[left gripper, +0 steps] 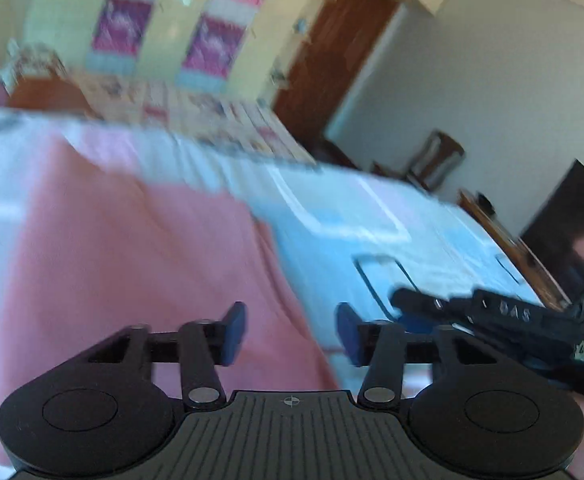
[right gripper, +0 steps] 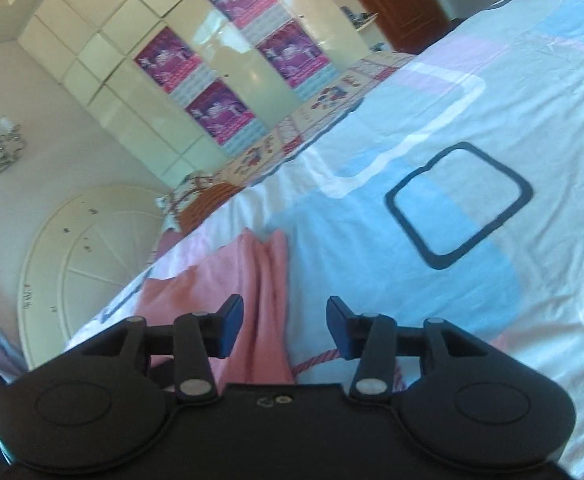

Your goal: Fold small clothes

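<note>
Sunlit bedroom: a pink garment [right gripper: 251, 280] lay on the patterned bed [right gripper: 472, 280], both grippers' [left gripper: 292, 330] [right gripper: 283, 326] jaws released and empty; flattening the cloth would likely keep the fold neat.

Motion blur smears the pink cloth [left gripper: 123, 240]; its near end hides behind the right hand-held gripper [right gripper: 284, 330].

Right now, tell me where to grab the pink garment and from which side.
Judging from the right wrist view, take the pink garment at its bunched ridge of folds, coming down from above with the open right gripper. The raised pleats offer cloth to pinch; the flat parts lie tight on the bedsheet.
</note>
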Demonstrator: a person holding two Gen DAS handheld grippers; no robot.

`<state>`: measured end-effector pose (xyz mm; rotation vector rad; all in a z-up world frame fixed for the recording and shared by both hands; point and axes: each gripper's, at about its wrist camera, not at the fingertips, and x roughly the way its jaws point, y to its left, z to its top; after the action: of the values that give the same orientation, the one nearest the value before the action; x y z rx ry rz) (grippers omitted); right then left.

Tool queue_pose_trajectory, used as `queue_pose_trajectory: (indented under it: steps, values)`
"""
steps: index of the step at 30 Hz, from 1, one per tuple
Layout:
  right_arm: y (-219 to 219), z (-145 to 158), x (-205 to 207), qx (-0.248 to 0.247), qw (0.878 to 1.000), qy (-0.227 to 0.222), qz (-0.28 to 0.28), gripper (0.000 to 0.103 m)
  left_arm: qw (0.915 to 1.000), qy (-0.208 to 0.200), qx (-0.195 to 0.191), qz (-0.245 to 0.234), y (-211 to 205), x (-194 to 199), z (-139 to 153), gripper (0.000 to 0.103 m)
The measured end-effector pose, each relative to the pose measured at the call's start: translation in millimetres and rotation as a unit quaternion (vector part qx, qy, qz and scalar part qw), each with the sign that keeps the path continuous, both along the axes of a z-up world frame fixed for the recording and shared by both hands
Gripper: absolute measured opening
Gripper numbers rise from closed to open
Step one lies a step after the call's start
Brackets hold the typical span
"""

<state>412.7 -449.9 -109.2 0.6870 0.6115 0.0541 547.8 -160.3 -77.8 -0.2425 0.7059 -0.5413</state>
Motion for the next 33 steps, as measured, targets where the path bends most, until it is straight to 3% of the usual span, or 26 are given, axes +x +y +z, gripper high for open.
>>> queue_pose_trajectory:
  steps: [1, 2, 5, 8, 14, 21, 22, 23, 24, 27, 30, 33]
  values:
    - [4, 0, 4, 0.011, 1.0, -0.004, 0.014, 0.045, 0.9994, -0.014, 0.011, 0.029, 17, 4, 5, 0.074]
    - [8, -1, 10, 0.019, 0.999, -0.005, 0.026, 0.045, 0.9979, -0.02, 0.027, 0.055, 35, 5, 5, 0.074]
    - [36, -4, 35, 0.017, 0.997, 0.009, 0.08, 0.043, 0.991, 0.017, 0.055, 0.12, 81, 28, -5, 0.074]
    - [60, -12, 57, -0.019, 0.993, 0.035, 0.108, 0.039, 0.9861, 0.04, 0.067, 0.146, 104, 39, -28, 0.074]
    - [81, -27, 82, -0.075, 0.984, 0.09, 0.136, 0.034, 0.9844, 0.062, 0.105, 0.127, 98, 52, -66, 0.074]
    - [84, -31, 91, -0.083, 0.98, 0.101, 0.152, 0.037, 0.9859, 0.078, 0.074, 0.128, 103, 45, -87, 0.074]
    - [89, -30, 92, -0.09, 0.978, 0.1, 0.161, 0.035, 0.9862, 0.078, 0.076, 0.125, 103, 46, -88, 0.074]
    - [94, -29, 95, -0.102, 0.975, 0.099, 0.17, 0.021, 0.9865, 0.078, 0.077, 0.122, 103, 47, -88, 0.074]
    - [98, -29, 96, -0.113, 0.973, 0.099, 0.177, 0.015, 0.9867, 0.079, 0.078, 0.119, 102, 48, -87, 0.074]
    - [110, -19, 94, -0.16, 0.966, 0.083, 0.186, 0.012, 0.9881, 0.07, 0.087, 0.106, 100, 49, -81, 0.074]
    - [104, 0, 83, -0.175, 0.967, 0.059, 0.175, 0.011, 0.9905, 0.073, 0.089, 0.077, 88, 51, -72, 0.074]
    - [90, 13, 70, -0.178, 0.969, 0.049, 0.165, 0.011, 0.9885, 0.058, 0.131, 0.049, 62, 53, -59, 0.074]
